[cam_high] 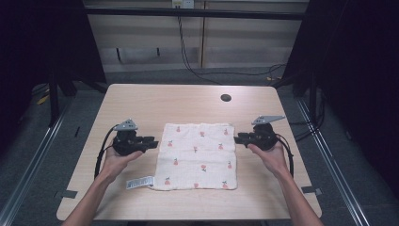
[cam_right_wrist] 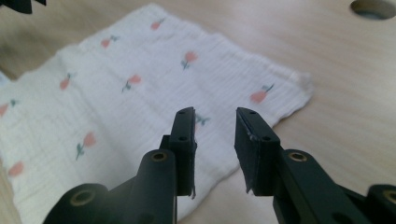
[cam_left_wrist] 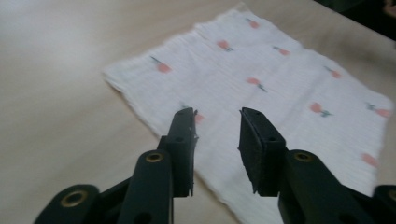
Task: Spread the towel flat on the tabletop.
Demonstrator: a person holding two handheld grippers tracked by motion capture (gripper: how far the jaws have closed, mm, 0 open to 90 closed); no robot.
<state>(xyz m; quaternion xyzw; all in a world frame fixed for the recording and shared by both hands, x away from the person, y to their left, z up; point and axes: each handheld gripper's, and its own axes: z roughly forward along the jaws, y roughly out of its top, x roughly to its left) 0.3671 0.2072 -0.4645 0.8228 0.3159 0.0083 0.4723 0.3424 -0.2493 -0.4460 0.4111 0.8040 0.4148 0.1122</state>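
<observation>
The cloth (cam_high: 198, 156) lies flat in the middle of the desk (cam_high: 141, 99), a white square with little pink fruit on it. From the high view, you hold your left hand-held gripper (cam_high: 153, 142) just beside the cloth's left edge, and your right hand-held gripper (cam_high: 237, 138) just beside its right edge. Both point in at the cloth. A small white tag (cam_high: 140, 182) sticks out at the near left corner of the cloth. A round dark hole (cam_high: 226, 98) sits in the desk on the far side.

In the left gripper view, your left hand-held gripper (cam_left_wrist: 218, 116) is spread apart with nothing in it. The cloth's (cam_left_wrist: 280, 93) edge lies under its black jaws.

In the right gripper view, your right hand-held gripper (cam_right_wrist: 215, 115) is spread apart too, with nothing in it. Its jaws hang over the edge of the cloth (cam_right_wrist: 140, 107), near a corner. The round hole (cam_right_wrist: 376, 8) shows at the top right.
</observation>
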